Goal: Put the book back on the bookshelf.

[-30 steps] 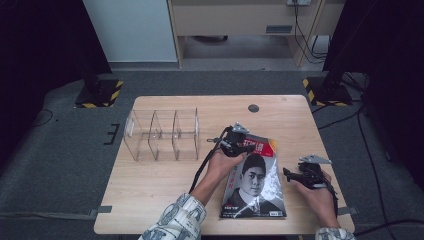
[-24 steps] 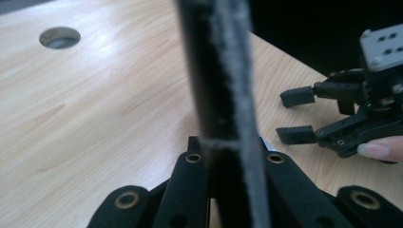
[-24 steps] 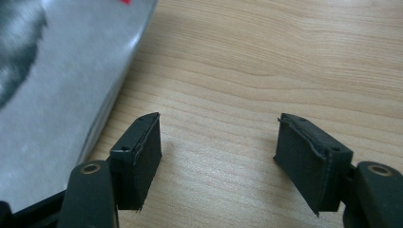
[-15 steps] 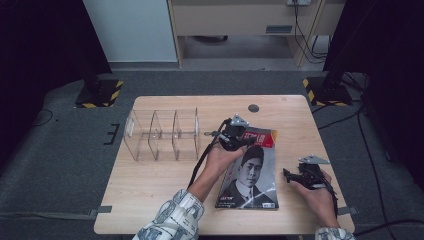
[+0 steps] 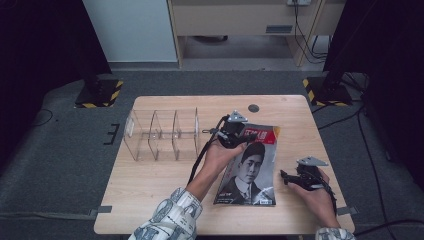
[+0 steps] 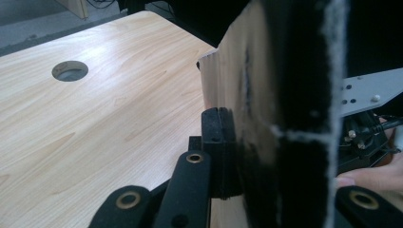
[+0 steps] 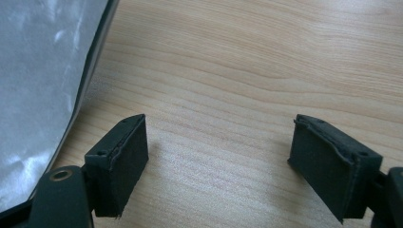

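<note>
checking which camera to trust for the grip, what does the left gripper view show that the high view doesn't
Left gripper view alone: the left gripper's pads pinched shut on the magazine's edge, seen close up. High view alone: the magazine's portrait cover, the clear divider rack, and the right gripper's open jaws beside the magazine. Both: the wooden table with its round hole, and the magazine raised at its far end.

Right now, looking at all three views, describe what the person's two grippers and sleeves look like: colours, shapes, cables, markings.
Both tools are black. The left gripper carries a grey three-cornered plate on top and trails a black cable. The right gripper has the same grey plate. Its jaws end in flat black pads on arms with brass-coloured rivets. The sleeves are white with a dark printed pattern.
</note>
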